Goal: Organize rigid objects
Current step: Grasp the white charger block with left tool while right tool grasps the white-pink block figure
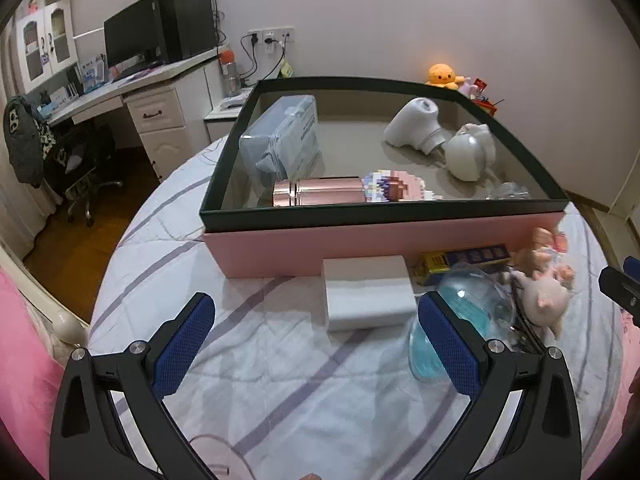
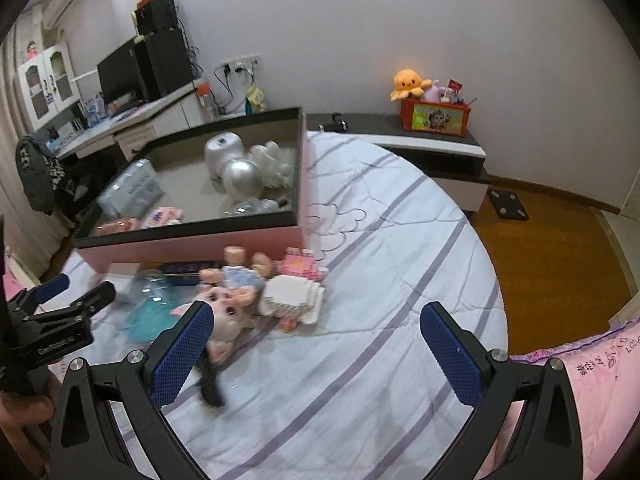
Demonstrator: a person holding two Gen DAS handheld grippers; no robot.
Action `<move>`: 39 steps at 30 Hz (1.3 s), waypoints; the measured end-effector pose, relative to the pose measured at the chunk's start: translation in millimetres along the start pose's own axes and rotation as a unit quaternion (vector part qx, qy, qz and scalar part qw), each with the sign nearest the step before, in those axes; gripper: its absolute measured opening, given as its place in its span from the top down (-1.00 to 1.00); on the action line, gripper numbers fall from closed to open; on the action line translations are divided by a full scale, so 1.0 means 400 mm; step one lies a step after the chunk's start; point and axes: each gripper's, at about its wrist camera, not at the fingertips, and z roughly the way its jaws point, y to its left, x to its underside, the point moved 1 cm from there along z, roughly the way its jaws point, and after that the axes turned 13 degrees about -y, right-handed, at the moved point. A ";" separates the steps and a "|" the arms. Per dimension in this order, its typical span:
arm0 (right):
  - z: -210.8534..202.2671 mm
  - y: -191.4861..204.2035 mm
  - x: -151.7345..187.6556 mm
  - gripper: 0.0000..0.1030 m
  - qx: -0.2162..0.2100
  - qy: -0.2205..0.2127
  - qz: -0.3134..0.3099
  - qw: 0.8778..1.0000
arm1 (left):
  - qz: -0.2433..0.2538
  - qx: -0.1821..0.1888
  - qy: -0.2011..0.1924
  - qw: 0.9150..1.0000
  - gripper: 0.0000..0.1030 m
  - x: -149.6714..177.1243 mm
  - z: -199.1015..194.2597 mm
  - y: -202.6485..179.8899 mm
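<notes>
- Pink cardboard forms the outer wall of the big box (image 1: 360, 244) on the bed (image 1: 280, 380); its rim is dark and its inside is grey.
- From the left wrist view we see into the box: a clear plastic case (image 1: 286, 140) at the left, a rose-gold cylinder (image 1: 320, 197) lying at the near wall, a pastel block figure (image 1: 394, 190) just beside it, and white rounded devices (image 1: 440, 140) at the far right.
- Only this view shows clearly the white rectangular block (image 1: 368, 294) on the bedspread, touching the pink wall, with a yellow-and-blue packet (image 1: 460, 264) next to it.
- The right wrist view alone shows the white-and-pink brick model (image 2: 294, 296) on the bed, beside a pink pig doll (image 2: 228, 308) and a clear dome over something teal (image 2: 150, 312).
- It also reveals a low cabinet (image 2: 432, 148) carrying an orange plush octopus (image 2: 410, 84) on a red box (image 2: 436, 116).
- Our left hand-held gripper (image 1: 316, 340) stands wide open, holding nothing, just short of the white block.
- Our right hand-held gripper (image 2: 316, 356) is likewise spread apart and empty above the striped bedspread, its left pad (image 2: 180, 356) overlapping the pig doll in the picture.
</notes>
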 end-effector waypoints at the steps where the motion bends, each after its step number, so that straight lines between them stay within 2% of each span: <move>1: 0.012 -0.004 0.000 -1.00 0.005 0.004 -0.002 1.000 | 0.001 -0.001 0.004 1.000 -0.99 0.000 0.009 -0.001; 6: 0.065 -0.022 0.011 -1.00 0.012 0.027 -0.009 1.000 | -0.001 0.013 0.010 1.000 -1.00 0.000 0.032 -0.007; 11: 0.104 -0.014 0.027 -1.00 0.001 0.048 -0.019 0.999 | -0.010 0.024 0.018 0.999 -1.00 0.003 0.054 -0.013; 16: 0.117 -0.006 0.034 -0.98 -0.010 0.045 -0.012 0.999 | -0.028 0.032 0.022 0.999 -0.99 0.007 0.064 -0.003; 17: 0.119 -0.008 0.033 -0.98 -0.012 0.044 -0.014 0.999 | -0.030 0.035 0.023 0.999 -0.96 0.008 0.065 -0.004; 19: 0.124 -0.014 0.034 -0.95 -0.021 0.045 -0.010 0.999 | -0.040 0.054 0.026 0.997 -0.58 0.008 0.064 -0.004; 21: 0.128 -0.015 0.036 -0.66 -0.025 0.048 -0.013 0.998 | -0.043 0.061 0.026 0.997 -0.50 0.008 0.059 -0.009; 23: 0.129 -0.009 0.039 -0.47 -0.023 0.051 -0.023 0.998 | -0.045 0.063 0.025 0.997 -0.51 0.012 0.058 -0.010; 26: 0.136 -0.004 0.042 -0.47 -0.020 0.051 -0.027 0.998 | -0.047 0.049 0.028 0.997 -0.76 0.010 0.068 -0.008; 27: 0.141 -0.001 0.041 -0.47 -0.021 0.050 -0.027 0.998 | -0.051 0.041 0.028 0.997 -0.89 0.008 0.072 -0.007; 29: 0.153 0.006 0.038 -0.47 -0.017 0.045 -0.032 0.998 | -0.059 0.046 0.029 0.997 -0.88 0.009 0.077 -0.006; 30: 0.157 0.004 0.037 -0.47 -0.019 0.044 -0.030 0.998 | -0.058 0.050 0.027 0.997 -0.79 0.008 0.079 -0.008; 31: 0.158 0.001 0.036 -0.46 -0.022 0.043 -0.028 0.998 | -0.059 0.055 0.026 0.996 -0.53 0.009 0.077 -0.008; 32: 0.158 0.001 0.037 -0.40 -0.022 0.043 -0.031 0.998 | -0.051 0.055 0.027 0.997 -0.49 0.012 0.074 -0.011; 34: 0.155 0.004 0.041 -0.18 -0.017 0.042 -0.043 0.998 | -0.041 0.063 0.023 0.997 -0.24 0.015 0.062 -0.017; 36: 0.147 -0.002 0.040 -0.16 -0.022 0.038 -0.038 0.998 | -0.038 0.074 0.023 0.996 -0.10 0.016 0.055 -0.025; 39: 0.139 -0.013 0.041 -0.16 -0.025 0.037 -0.031 0.999 | -0.042 0.076 0.023 0.996 -0.09 0.019 0.047 -0.023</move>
